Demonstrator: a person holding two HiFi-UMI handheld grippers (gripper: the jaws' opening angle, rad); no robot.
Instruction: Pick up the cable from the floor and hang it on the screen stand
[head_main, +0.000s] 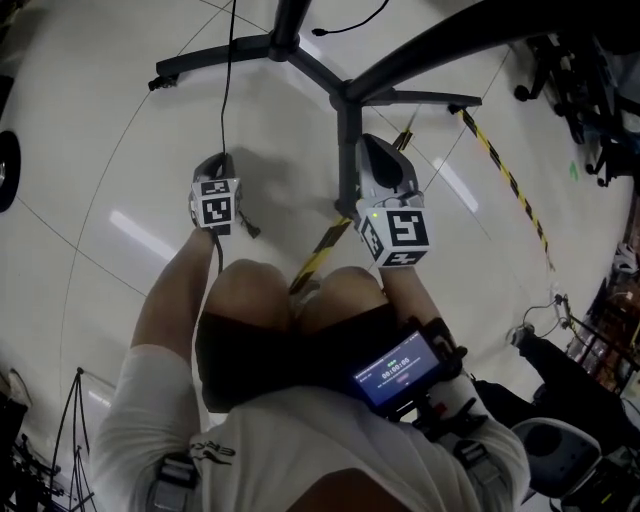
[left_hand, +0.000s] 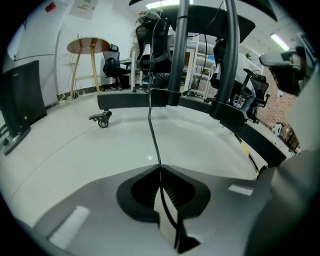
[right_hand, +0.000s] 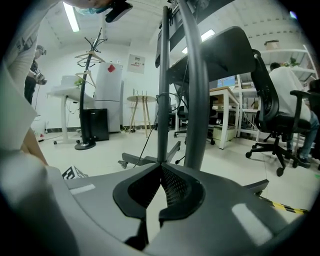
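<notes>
1. Left gripper (left_hand: 160, 169): the fingers (left_hand: 142, 192) are closed on the thin black cable (left_hand: 152, 125). The cable leaves the fingertips and rises ahead of them toward the upper part of the screen stand (left_hand: 179, 55). A further length trails back behind the fingers. The held section is off the floor (left_hand: 75, 150) and not yet hung.

2. Right gripper (right_hand: 160, 166): the fingers (right_hand: 175, 187) are pressed together with nothing between them. The stand column rises just ahead of the fingertips.

3. Hazards from this state:
- The cable is thin and smooth. A pull along its length could draw it through the closed pads.
- The upper end runs out of view. A hard tug may strain whatever it is attached to.
- The trailing length may catch on the stand legs or the caster (left_hand: 103, 121), ahead and to the left of the left fingers.
- Only 1 gripper has a hold, so a slip probably drops the cable back to the floor.

4. Surface and room: the floor is pale, glossy and reflects the ceiling lights. Yellow-black tape (head_main: 500, 165) lies to the right of the right fingers. A round stool (left_hand: 89, 46) stands far ahead of the left fingers. A coat rack (right_hand: 92, 50) and office chairs (right_hand: 280, 115) stand beyond the right fingers.
</notes>
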